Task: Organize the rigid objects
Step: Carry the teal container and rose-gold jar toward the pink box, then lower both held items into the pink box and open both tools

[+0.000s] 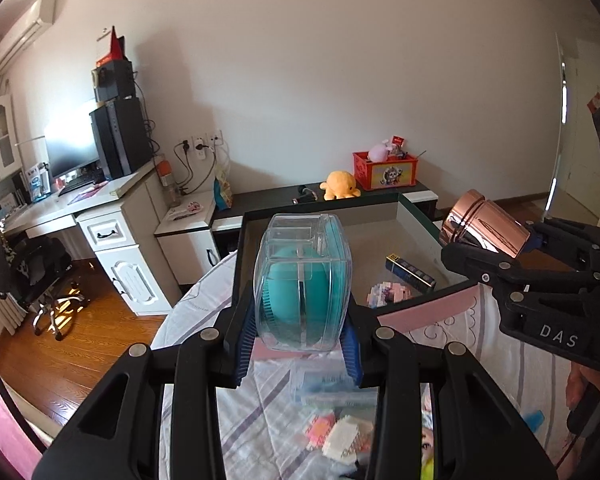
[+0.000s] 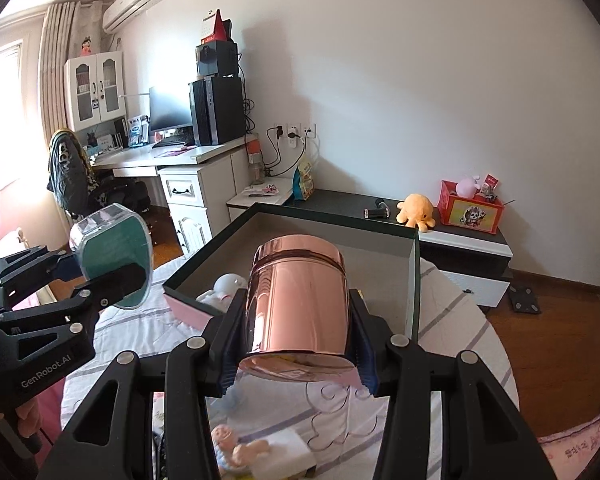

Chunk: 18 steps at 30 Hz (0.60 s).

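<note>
A clear case [image 1: 302, 284] is clamped in the left gripper [image 1: 300, 344], and a copper jar [image 2: 300, 308] is gripped by the right gripper [image 2: 296, 364], its long axis along the fingers. The open box [image 2: 414, 280] lies ahead of and below both, seemingly nearer the right gripper.

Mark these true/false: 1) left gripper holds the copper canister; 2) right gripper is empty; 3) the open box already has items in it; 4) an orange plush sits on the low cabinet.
1) False. The left gripper is shut on the clear case with a teal item inside.
2) False. The right gripper is shut on the copper canister.
3) True. The open box holds a dark blue packet and a small pink toy.
4) True. The orange plush sits on the low cabinet.
</note>
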Tool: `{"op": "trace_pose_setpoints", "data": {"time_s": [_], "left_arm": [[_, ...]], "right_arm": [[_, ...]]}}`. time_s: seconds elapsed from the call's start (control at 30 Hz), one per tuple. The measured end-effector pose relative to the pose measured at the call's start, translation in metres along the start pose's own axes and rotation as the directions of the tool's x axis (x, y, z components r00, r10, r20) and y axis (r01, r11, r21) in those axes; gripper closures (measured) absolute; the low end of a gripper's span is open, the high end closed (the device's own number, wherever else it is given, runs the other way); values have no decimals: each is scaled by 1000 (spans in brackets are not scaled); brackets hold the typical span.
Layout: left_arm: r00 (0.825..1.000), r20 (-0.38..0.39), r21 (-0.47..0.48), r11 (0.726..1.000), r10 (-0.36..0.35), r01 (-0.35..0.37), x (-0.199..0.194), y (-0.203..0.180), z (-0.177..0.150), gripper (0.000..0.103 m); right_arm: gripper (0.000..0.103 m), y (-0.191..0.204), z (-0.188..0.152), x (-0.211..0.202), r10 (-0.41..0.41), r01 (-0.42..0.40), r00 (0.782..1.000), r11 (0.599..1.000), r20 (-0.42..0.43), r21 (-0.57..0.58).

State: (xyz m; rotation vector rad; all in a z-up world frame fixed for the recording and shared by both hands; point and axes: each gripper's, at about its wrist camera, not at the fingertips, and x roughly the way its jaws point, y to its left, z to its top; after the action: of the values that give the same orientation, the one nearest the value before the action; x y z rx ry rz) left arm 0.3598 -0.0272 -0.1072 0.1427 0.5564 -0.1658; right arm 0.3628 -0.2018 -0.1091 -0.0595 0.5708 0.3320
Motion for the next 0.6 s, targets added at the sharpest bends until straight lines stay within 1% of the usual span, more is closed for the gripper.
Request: {"op": "trace_pose_setpoints", "data": {"time_s": [0.1,0.2,0.27,0.37,0.53,0.6], "left_arm": [[997,-63,0,999,-34,34,44,3,18,66],[991,-129,-2,1000,-31,31,89,10,27,66],[984,-174,10,1000,-21,23,115,14,30,66],[973,-229,29,1000,6,1,148,17,30,66],[956,-293,16,1000,-1,6,178,25,27,66],[950,-312,18,1000,9,-4,185,26,23,66]], "right_arm": [[55,-6,16,38,17,-18,998,1000,-63,-9],[55,-10,22,80,38,-40,989,999,-143,-7],[55,-11,24,105,20,-25,981,999,-193,-21],[55,-14,22,140,17,-22,963,1000,-269,-17],[55,-16,15,176,-12,1,932,1000,-363,-31],[55,-17,13,182,-11,2,927,1000,-375,-24]]}}
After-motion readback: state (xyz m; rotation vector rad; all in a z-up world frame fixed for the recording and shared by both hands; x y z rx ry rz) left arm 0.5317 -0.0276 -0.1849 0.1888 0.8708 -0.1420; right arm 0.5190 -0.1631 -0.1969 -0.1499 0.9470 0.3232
